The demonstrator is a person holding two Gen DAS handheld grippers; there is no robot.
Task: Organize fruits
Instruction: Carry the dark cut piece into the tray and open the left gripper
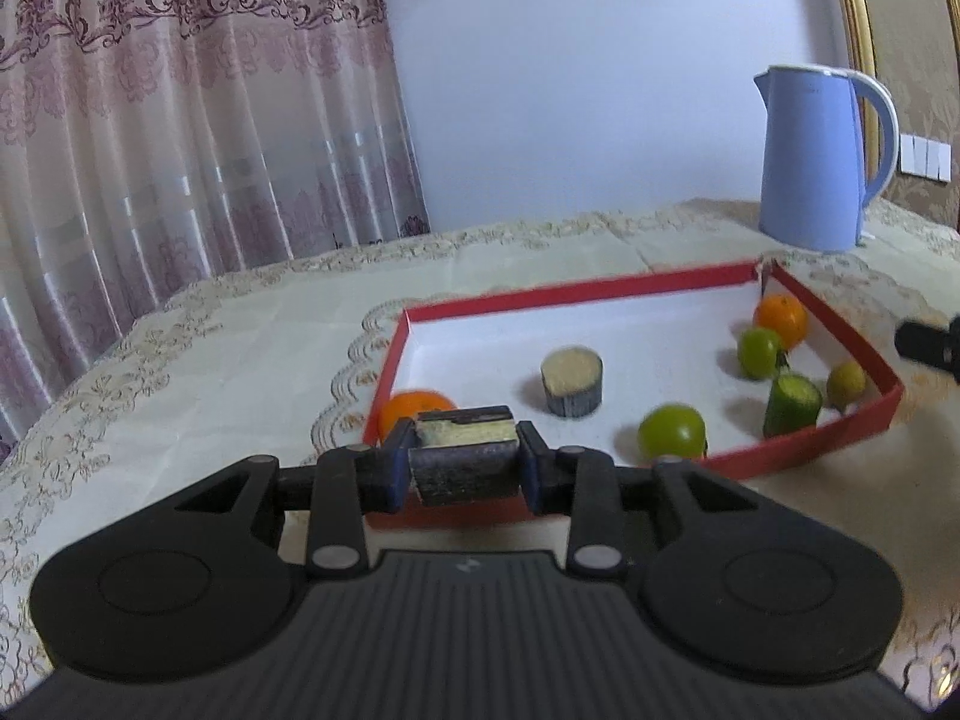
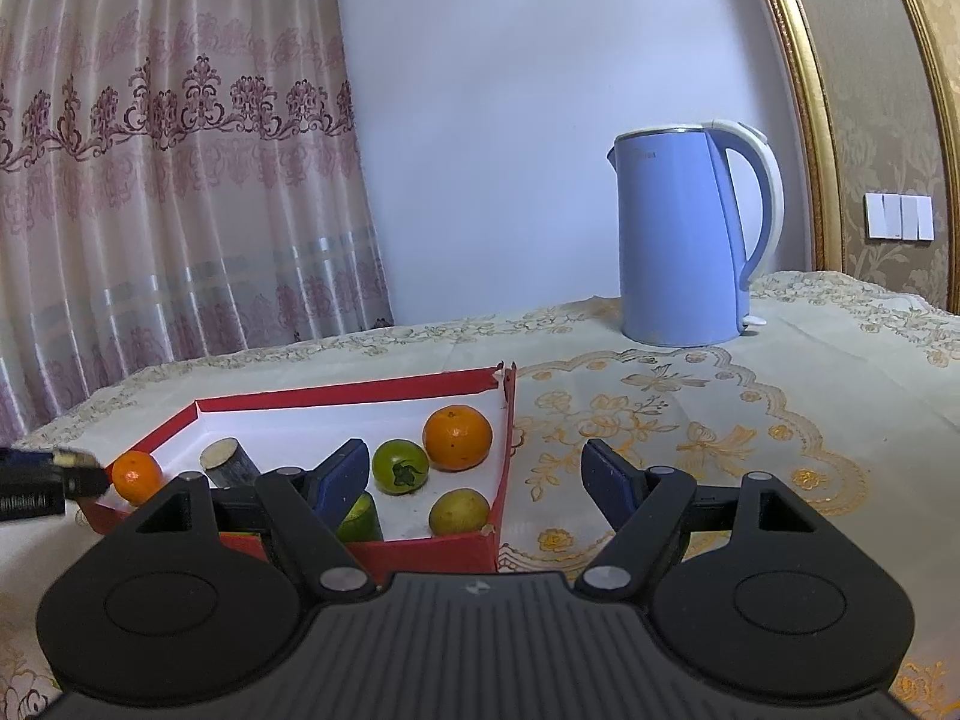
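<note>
The left hand-held gripper (image 1: 463, 461) is clamped on a dark stub (image 1: 463, 469), half hiding an orange (image 1: 414, 408) at the near-left corner of the tray (image 1: 576, 289). The right hand-held gripper (image 2: 474, 480) stands apart, its left finger covering a green piece (image 2: 360, 521). Bare bench (image 2: 810, 384) lies right of the tray, before the kettle (image 2: 684, 240).

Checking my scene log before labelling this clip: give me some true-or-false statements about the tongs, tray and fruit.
1. The left tongs grip a dark cut chunk. True.
2. The right tongs hold an orange. False: they are open and hold nothing.
3. The blue kettle stands inside the red tray. False: it stands on the tablecloth beyond the tray.
4. Two oranges, one and another, lie in the tray. True.
</note>
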